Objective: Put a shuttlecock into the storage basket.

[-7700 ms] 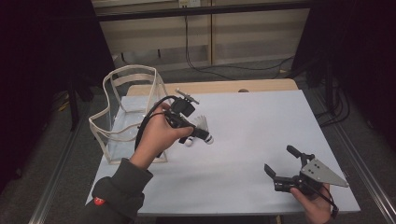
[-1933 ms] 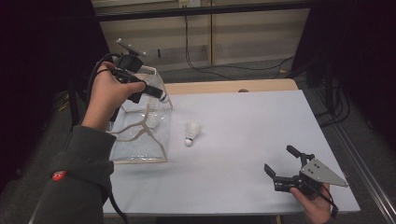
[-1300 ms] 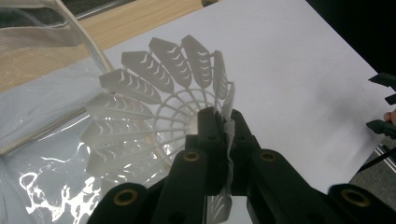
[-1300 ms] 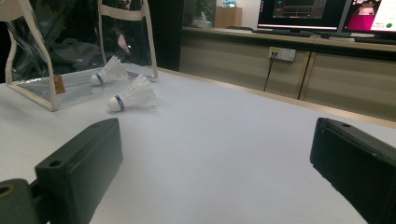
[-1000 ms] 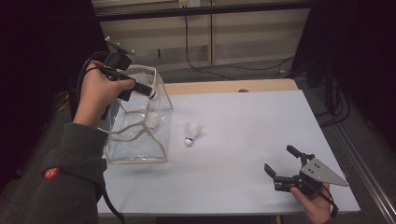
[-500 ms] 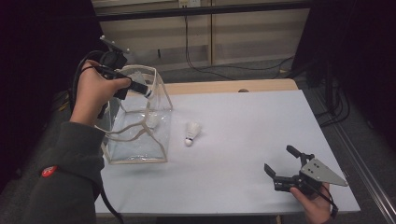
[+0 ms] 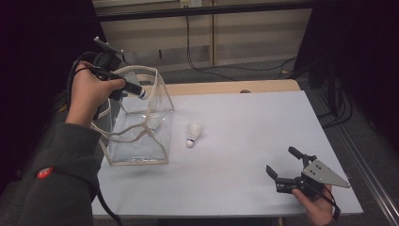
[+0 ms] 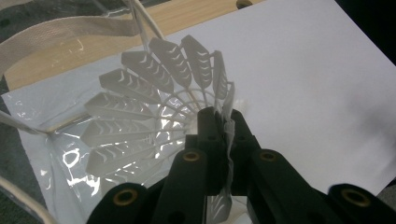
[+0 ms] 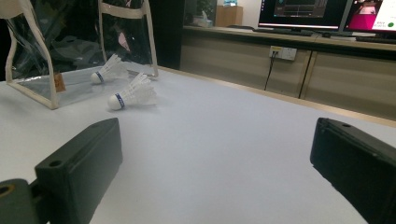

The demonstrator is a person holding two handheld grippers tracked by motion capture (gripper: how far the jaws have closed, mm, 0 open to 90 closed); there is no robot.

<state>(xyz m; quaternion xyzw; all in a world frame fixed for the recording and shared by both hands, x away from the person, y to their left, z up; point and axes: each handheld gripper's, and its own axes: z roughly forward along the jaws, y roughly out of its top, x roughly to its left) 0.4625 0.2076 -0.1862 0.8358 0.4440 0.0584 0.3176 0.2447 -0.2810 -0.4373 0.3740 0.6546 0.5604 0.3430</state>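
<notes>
Shuttlecock (image 8: 154, 102) now over bag (image 7: 157, 101)

A table (image 7: 244, 141) covered with a white sheet stands in a dim room, its bare wooden edge (image 7: 226, 87) showing along the far side. Behind it runs a low beige cabinet (image 7: 211, 35) with flat panel doors and a dark top rail. A wall socket (image 9: 282, 52) sits on the cabinet front, and black cables (image 7: 207, 70) trail down onto the grey floor (image 7: 263, 70). Lit monitors (image 9: 322, 11) glow on the cabinet top. Both sides of the room lie in deep shadow.
</notes>
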